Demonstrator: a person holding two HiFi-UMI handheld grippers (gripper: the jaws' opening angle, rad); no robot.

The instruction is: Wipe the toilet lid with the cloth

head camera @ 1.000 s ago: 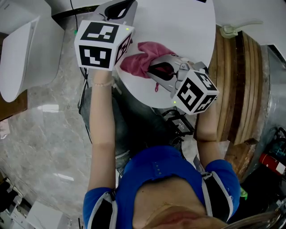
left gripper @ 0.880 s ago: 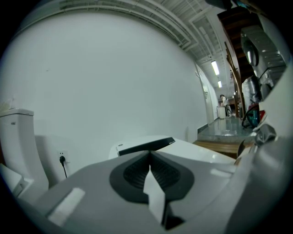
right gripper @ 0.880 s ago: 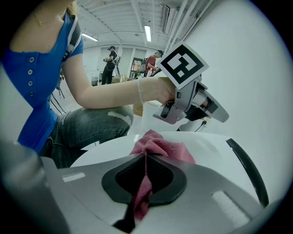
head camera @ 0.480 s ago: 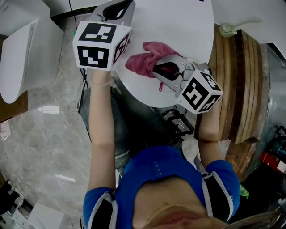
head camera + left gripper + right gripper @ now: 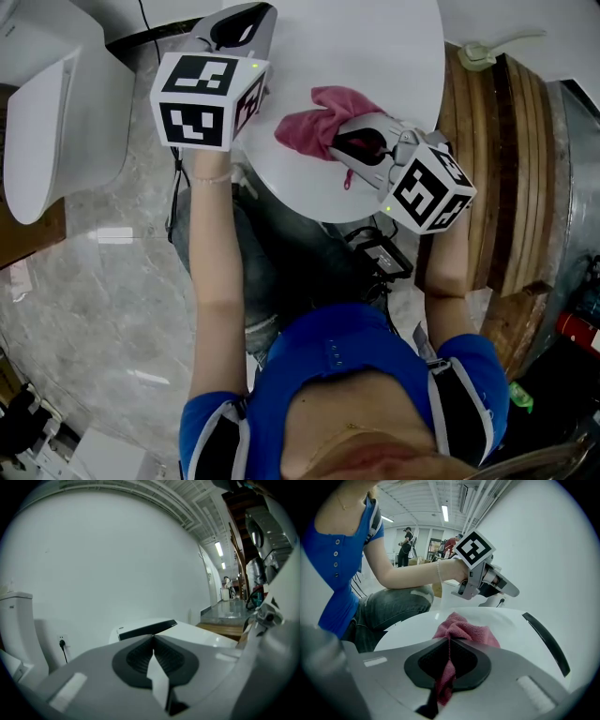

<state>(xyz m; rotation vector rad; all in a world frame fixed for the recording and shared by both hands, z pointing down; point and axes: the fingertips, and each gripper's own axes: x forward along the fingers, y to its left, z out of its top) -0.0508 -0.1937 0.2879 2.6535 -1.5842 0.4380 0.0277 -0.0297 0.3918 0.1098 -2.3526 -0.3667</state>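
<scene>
1. Pale marble floor fills the head view's left; the white toilet lid sits upper centre.
2. Right tongs pinch a fold of the pink cloth, its bulk bunched on the lid, likely so it drags as a wiping pad.
3. Left tongs, pressed together and empty, hang at the lid's upper-left edge, seemingly clear of the wiping path.

Behind my grey fingers sit black-and-white marker cubes; I wear a blue buttoned top and grey-blue jeans.
</scene>
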